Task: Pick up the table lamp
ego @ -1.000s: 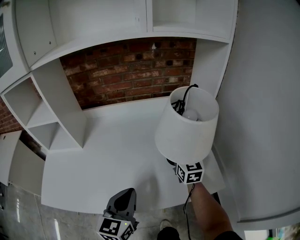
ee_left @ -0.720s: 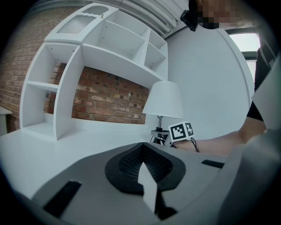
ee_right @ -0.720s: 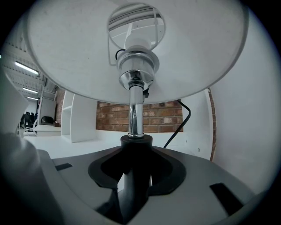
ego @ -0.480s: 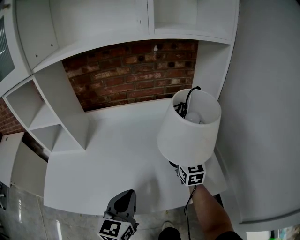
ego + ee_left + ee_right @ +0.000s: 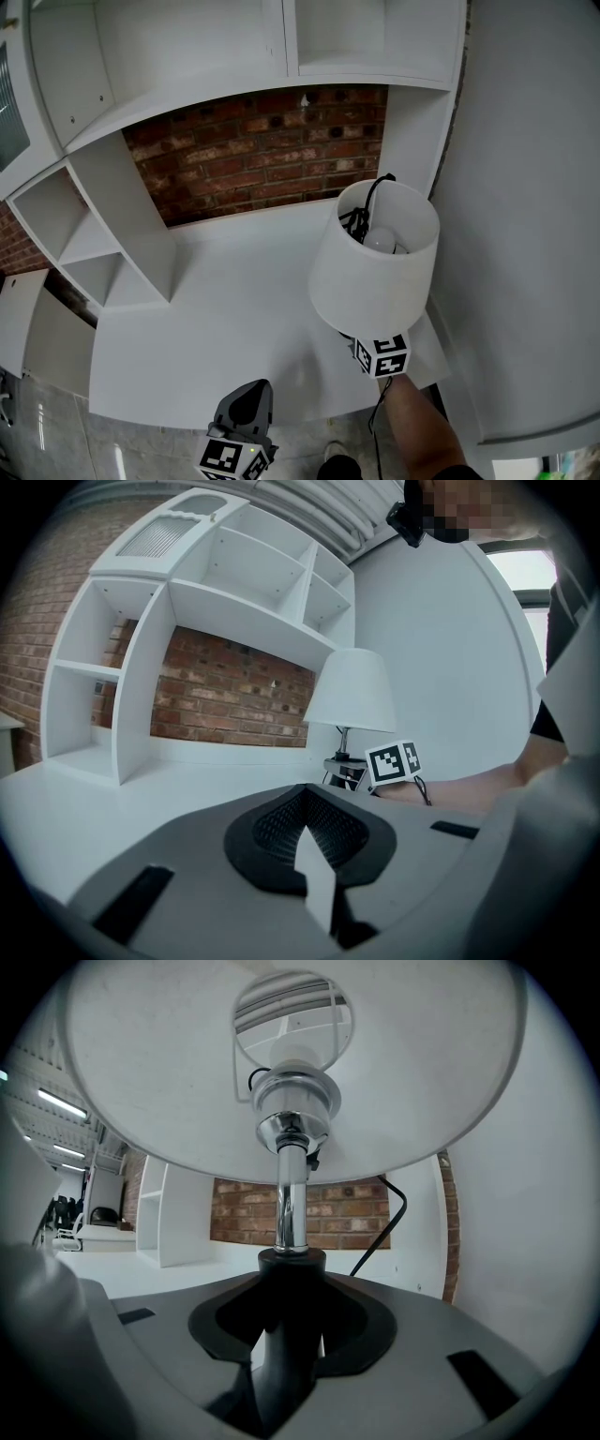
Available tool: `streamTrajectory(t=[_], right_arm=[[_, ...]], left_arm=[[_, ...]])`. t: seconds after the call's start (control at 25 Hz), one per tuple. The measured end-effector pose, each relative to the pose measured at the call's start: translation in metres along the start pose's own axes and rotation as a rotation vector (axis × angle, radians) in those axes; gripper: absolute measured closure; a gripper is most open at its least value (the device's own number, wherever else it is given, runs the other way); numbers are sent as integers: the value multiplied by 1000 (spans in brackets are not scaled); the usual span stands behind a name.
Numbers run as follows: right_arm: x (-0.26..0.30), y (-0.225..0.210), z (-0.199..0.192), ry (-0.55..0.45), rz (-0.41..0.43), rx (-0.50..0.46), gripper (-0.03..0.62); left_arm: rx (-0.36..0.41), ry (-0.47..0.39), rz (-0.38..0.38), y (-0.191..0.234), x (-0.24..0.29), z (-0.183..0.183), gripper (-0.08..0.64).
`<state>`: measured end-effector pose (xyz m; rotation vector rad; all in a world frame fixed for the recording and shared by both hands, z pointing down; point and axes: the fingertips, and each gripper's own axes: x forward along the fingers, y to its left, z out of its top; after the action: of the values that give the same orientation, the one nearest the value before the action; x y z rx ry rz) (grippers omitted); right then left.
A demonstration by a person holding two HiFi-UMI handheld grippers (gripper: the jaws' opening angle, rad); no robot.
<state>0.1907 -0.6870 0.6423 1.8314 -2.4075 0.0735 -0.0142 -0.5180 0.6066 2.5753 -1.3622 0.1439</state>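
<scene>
**A:** Where is the white-shaded table lamp (image 5: pixel 373 272) sitting?

**B:** It is standing at the right end of the white desk surface (image 5: pixel 225 319), close beside the tall white side panel (image 5: pixel 525 234). The red brick wall (image 5: pixel 253 155) is running behind it. Its glass bulb (image 5: pixel 380 242) is showing through the open top of the shade, and its black cord (image 5: pixel 373 195) is looping out over the rim.

**A:** What is the right gripper (image 5: pixel 281 1372) doing?

**B:** Its jaws are pressing on either side of the lamp's black tapered base (image 5: pixel 289 1321). The chrome stem (image 5: pixel 291 1199) is rising straight up from between them into the shade. From the head view, the gripper is reaching in under the shade with a bare forearm (image 5: pixel 422 431) behind it. Whether the base is resting on the surface cannot be made out.

**A:** And the left gripper (image 5: pixel 314 897)?

**B:** It is hanging at the near edge of the surface, well apart from the lamp and pointing towards it. Its jaws are sitting closed together with nothing between them.

**A:** Anything else around?

**B:** A white open shelving unit (image 5: pixel 112 225) is standing at the left of the surface.
</scene>
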Motion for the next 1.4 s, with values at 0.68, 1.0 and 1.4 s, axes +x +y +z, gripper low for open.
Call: streamTrajectory(t=[0.68,1.0,1.4], right_arm=[[-110,42,81,33,-39,20,449],[-175,97,130,63,-55,18,448],[-262,180,170,66,-95,39,449]], left_arm=[[20,-13,-40,-41,-94,70,561],[35,-31,-53,-43,-169,108,561],[58,-47,-97,-40,-280,123,561]])
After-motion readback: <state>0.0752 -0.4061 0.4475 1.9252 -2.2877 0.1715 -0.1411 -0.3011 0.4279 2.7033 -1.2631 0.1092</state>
